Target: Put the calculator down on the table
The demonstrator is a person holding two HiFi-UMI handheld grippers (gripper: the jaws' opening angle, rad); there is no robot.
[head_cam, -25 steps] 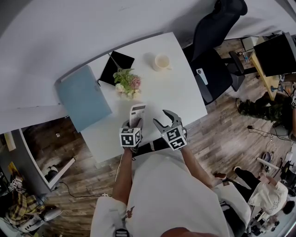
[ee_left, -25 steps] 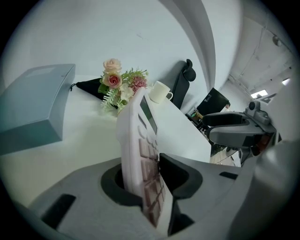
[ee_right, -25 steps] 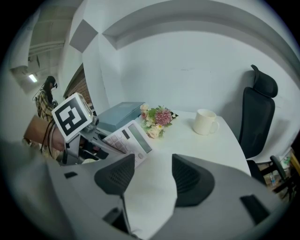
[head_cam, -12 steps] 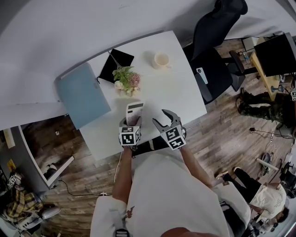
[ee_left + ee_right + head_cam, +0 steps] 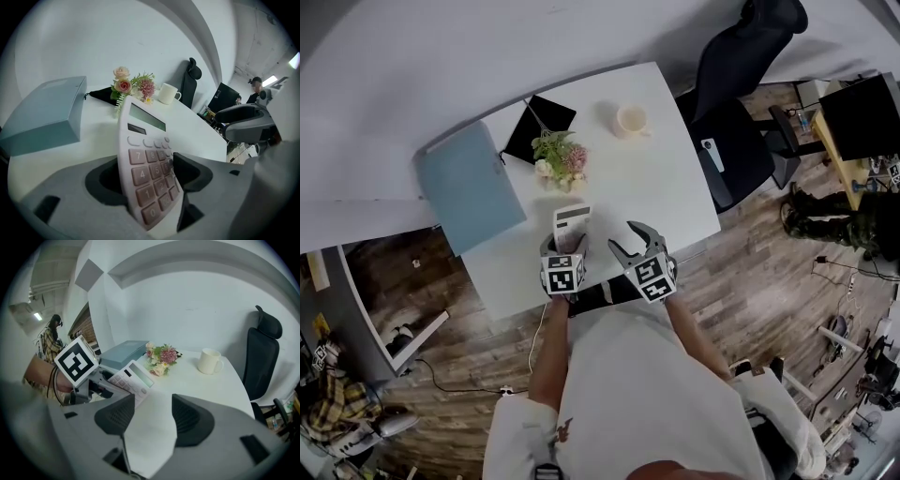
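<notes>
Fingers (image 5: 190,171) on my left gripper (image 5: 564,248) have just been opening and stand loose around the calculator (image 5: 572,222), which slopes onto the counter (image 5: 670,192) just short of the flowers (image 5: 559,159), while my right gripper (image 5: 149,416) gapes empty over bare counter right of those flowers.
</notes>
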